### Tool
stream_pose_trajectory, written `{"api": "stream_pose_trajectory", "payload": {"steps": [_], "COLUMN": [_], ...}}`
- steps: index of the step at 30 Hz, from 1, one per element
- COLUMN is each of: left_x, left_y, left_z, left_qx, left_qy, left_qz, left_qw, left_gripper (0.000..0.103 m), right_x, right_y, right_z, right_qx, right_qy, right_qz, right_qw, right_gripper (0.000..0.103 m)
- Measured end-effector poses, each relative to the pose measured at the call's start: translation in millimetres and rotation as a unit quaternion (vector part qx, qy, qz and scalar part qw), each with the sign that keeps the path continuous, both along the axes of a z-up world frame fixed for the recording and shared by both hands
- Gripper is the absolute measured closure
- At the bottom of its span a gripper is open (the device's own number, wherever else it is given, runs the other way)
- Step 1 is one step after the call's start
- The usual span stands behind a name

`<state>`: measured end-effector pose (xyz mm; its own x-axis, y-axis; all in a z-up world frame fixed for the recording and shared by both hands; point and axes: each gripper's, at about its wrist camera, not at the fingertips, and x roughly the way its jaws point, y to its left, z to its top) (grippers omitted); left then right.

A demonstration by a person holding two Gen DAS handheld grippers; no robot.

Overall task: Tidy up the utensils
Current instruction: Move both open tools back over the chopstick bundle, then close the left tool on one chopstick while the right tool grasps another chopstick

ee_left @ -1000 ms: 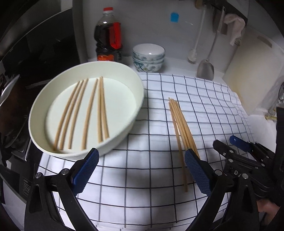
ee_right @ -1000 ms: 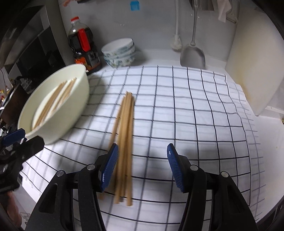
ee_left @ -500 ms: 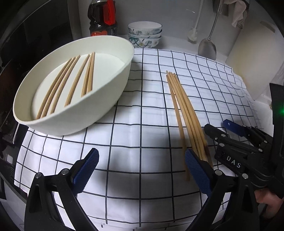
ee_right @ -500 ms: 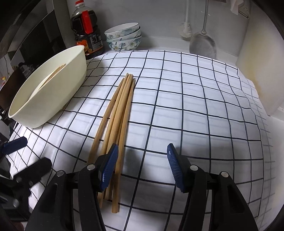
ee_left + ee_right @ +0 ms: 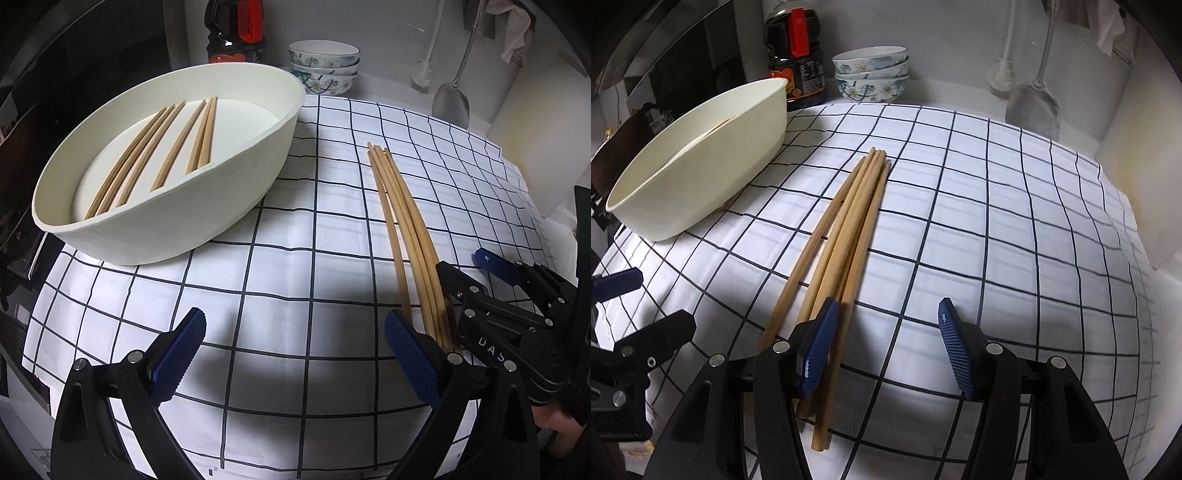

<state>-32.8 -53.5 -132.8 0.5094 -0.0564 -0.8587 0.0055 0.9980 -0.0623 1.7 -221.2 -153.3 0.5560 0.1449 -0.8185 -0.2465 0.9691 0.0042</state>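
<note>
Several wooden chopsticks (image 5: 402, 221) lie in a bundle on the checked cloth (image 5: 295, 273); they also show in the right wrist view (image 5: 846, 229). A cream oval basin (image 5: 236, 192) at the left holds several more chopsticks (image 5: 162, 147); the basin also shows in the right wrist view (image 5: 701, 173). My left gripper (image 5: 295, 354) is open and empty, low over the cloth, left of the bundle's near ends. My right gripper (image 5: 882, 343) is open, its left finger (image 5: 816, 347) over the near ends of the bundle. It also shows in the left wrist view (image 5: 476, 269).
A dark sauce bottle (image 5: 796, 51) and stacked patterned bowls (image 5: 871, 74) stand at the back by the wall. A metal spatula (image 5: 1034, 107) and a brush (image 5: 1001, 77) hang on the wall. A pale cutting board (image 5: 535, 147) leans at the right.
Both grippers have come down closer to the cloth and the bundle. The right gripper's left finger now sits over the chopsticks' near ends. Both stay open.
</note>
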Motion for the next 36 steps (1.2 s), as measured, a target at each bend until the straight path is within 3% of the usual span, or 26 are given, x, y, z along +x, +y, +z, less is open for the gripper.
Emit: {"api": "stream_pose_trajectory", "payload": {"steps": [6, 7, 12, 23, 32, 34, 36], "left_x": [3.8, 5.1, 13.4, 35.2, 47.3, 49.8, 51.5], "left_y": [-3.8, -5.2, -14.8, -36.0, -49.2, -51.2, -51.3], "left_z": [-0.9, -1.3, -3.3, -14.1, -27.7, -30.1, -30.3], "left_qx": [-0.001, -0.001, -0.001, 0.018, 0.032, 0.038, 0.034], "left_qy": [-0.005, -0.005, -0.009, -0.013, 0.0, 0.005, 0.001], "left_qz": [0.005, 0.006, 0.002, 0.007, 0.002, 0.001, 0.001], "left_qw": [1.0, 1.0, 1.0, 0.9997, 0.9995, 0.9993, 0.9994], "left_gripper": [0.007, 0.007, 0.007, 0.007, 0.007, 0.008, 0.012], "right_x": [-0.3, 0.4, 0.1, -1.9, -5.5, -3.2, 0.0], "right_y": [4.4, 5.6, -0.6, -40.8, -53.7, -52.6, -50.6], "right_z": [-0.7, -2.3, -3.3, -4.9, -5.3, -5.2, -5.3], "right_qx": [-0.003, -0.007, -0.005, -0.001, 0.006, 0.008, 0.006], "right_qy": [-0.004, 0.001, -0.002, -0.006, -0.004, -0.003, -0.004], "right_qz": [0.029, 0.032, 0.026, -0.02, -0.024, -0.021, -0.017], "right_qw": [1.0, 0.999, 1.0, 1.0, 1.0, 1.0, 1.0], "right_gripper": [0.067, 0.075, 0.085, 0.085, 0.085, 0.077, 0.075]}}
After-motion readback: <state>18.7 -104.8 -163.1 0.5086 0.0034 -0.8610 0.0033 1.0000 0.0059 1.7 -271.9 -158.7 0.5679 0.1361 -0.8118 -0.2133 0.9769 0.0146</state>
